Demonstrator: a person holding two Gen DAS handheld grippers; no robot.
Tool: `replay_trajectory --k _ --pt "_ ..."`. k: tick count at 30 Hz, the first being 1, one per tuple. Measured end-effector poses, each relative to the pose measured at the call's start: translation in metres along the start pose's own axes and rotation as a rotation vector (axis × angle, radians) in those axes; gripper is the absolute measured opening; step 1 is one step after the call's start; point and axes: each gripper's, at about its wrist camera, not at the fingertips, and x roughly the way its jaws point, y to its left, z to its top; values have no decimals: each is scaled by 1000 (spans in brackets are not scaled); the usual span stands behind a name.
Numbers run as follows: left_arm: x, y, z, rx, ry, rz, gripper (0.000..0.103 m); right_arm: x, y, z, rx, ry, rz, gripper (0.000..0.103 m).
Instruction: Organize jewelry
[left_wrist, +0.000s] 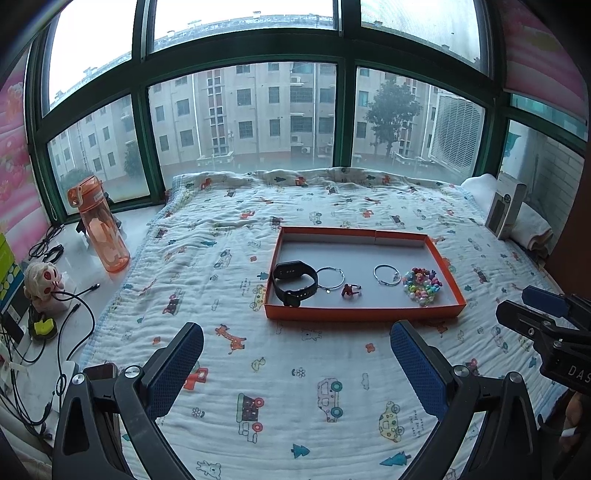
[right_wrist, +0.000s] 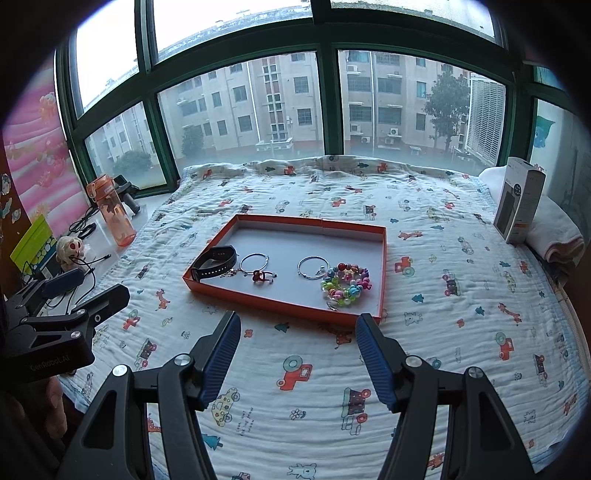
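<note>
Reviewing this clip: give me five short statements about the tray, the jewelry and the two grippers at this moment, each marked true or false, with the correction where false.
1. The black watch lies inside the orange tray. True.
2. The colorful bead bracelet lies on the blanket outside the tray. False: it is in the tray, at its right end.
3. Two silver hoops lie in the tray. True.
4. The right gripper is shut on a hoop. False: its jaws are open with nothing between them, short of the tray.
5. The left gripper holds the orange water bottle. False: it is open and holds nothing; the bottle stands on the ledge by the window.
</note>
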Motion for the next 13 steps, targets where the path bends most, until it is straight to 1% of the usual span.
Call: replay_trajectory --k 13 --pt "1 -1 -2 13 -9 6 103 0 3 -1 2 4 1 71"
